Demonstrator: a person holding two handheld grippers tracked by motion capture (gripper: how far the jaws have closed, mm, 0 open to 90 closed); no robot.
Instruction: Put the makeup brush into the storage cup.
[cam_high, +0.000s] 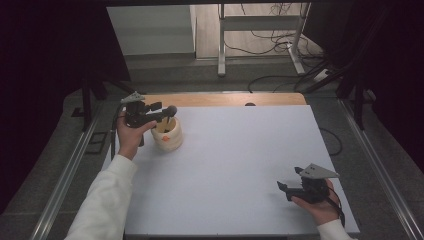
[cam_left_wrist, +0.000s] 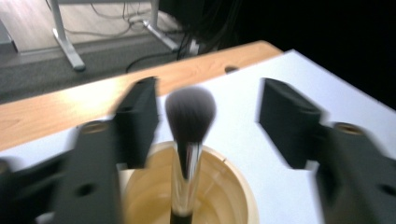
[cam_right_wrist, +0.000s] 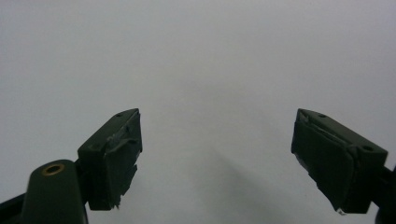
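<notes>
A makeup brush (cam_left_wrist: 189, 140) stands up in a round cream cup (cam_high: 167, 136) near the far left part of the white table (cam_high: 240, 165). The brush has a dark, fluffy top and a shiny silver neck, and its bottom end sits down inside the cup. In the left gripper view the cup looks pale yellow inside (cam_left_wrist: 219, 196). The left gripper (cam_high: 161, 113) is right at the cup, held in the person's left hand (cam_high: 129, 137). Its two black jaws stand apart, one on each side of the fluffy top. The pads do not press on the brush, so the brush stands free between them. The jaws look a bit blurry in the left gripper view. The right gripper (cam_high: 285, 188) is far away from the cup, near the front right corner of the table, in the person's right hand (cam_high: 320, 207). Its jaws are wide apart too, with nothing between them but bare white table in the right gripper view. A strip of brown wood (cam_high: 225, 99) runs along the far edge of the table. Beyond it are a grey floor, some black cables (cam_high: 270, 45) and the legs of a metal stand (cam_high: 221, 50).
</notes>
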